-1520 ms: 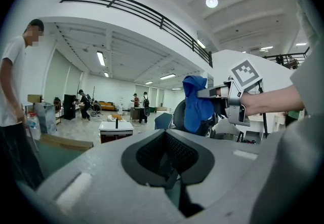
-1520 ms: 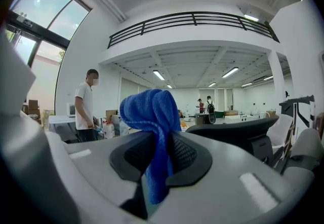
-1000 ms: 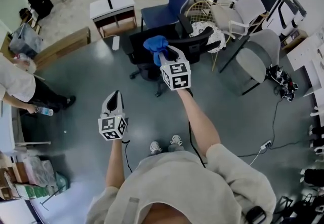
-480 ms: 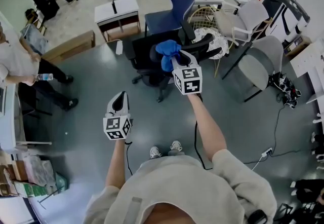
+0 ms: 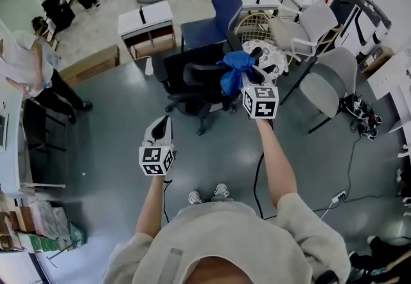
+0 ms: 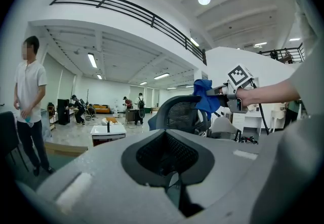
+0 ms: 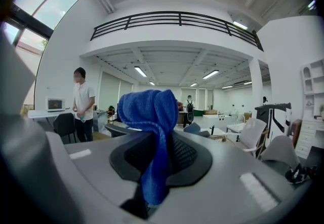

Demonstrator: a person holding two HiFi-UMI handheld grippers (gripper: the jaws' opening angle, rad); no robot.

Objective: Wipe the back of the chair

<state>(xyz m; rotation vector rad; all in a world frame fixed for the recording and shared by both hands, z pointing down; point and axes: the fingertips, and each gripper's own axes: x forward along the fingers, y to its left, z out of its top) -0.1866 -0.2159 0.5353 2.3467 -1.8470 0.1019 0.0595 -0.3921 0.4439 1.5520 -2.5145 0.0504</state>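
Observation:
A black mesh office chair (image 5: 191, 76) stands on the grey floor ahead of me, its back turned my way. My right gripper (image 5: 246, 79) is shut on a blue cloth (image 5: 233, 71), held at the right end of the chair back's top edge. In the right gripper view the blue cloth (image 7: 150, 132) hangs bunched from the jaws and hides most of the chair. My left gripper (image 5: 161, 124) hangs lower and to the left, apart from the chair, shut and holding nothing. The left gripper view shows the mesh chair back (image 6: 177, 113) with the cloth (image 6: 204, 97) against it.
Behind the black chair stand a blue chair (image 5: 222, 10), a wire chair (image 5: 255, 22), white chairs (image 5: 309, 18) and a grey chair (image 5: 326, 78). A low white table (image 5: 145, 18) stands at the back left. A person (image 5: 31, 69) stands at the left. A cable and power strip (image 5: 334, 194) lie at the right.
My right gripper has carried the blue cloth to the right along the top of the chair back. The left gripper has drifted slightly right. The person at the left has walked farther back.

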